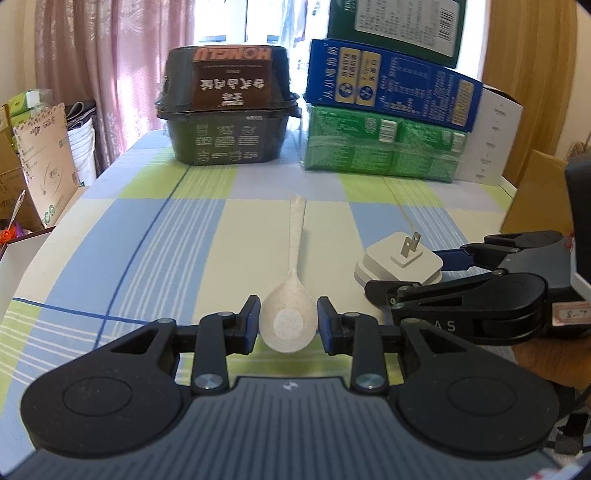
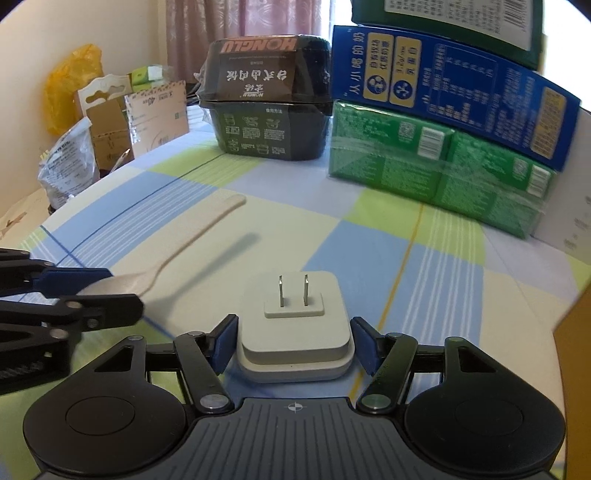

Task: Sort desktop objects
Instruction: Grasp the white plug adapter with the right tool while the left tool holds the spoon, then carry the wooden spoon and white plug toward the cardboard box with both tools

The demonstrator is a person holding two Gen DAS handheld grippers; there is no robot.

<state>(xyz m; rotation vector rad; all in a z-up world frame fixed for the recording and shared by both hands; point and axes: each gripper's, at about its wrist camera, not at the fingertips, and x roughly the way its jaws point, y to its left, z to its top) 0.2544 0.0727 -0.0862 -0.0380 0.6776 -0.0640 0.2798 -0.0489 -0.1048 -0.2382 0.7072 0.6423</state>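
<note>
Left hand-held gripper (image 1: 287, 325) is clamping a speckled spoon's (image 1: 291, 291) bowl above the bench (image 1: 147, 236); right hand-held gripper (image 2: 293, 341), part-open, is straddling a white plug adapter (image 2: 295, 325) lying prongs-up, pads apparently not pressing.

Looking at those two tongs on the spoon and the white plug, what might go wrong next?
The left tongs pinch only the spoon by its rounded bowl, so it might slip or swing. The right tongs straddle the plug with small gaps at the pads; closing off-centre could twist it. The two tongs sit close together and might bump.

Blown-out backlit window (image 1: 236, 22), fisheye warping
</note>
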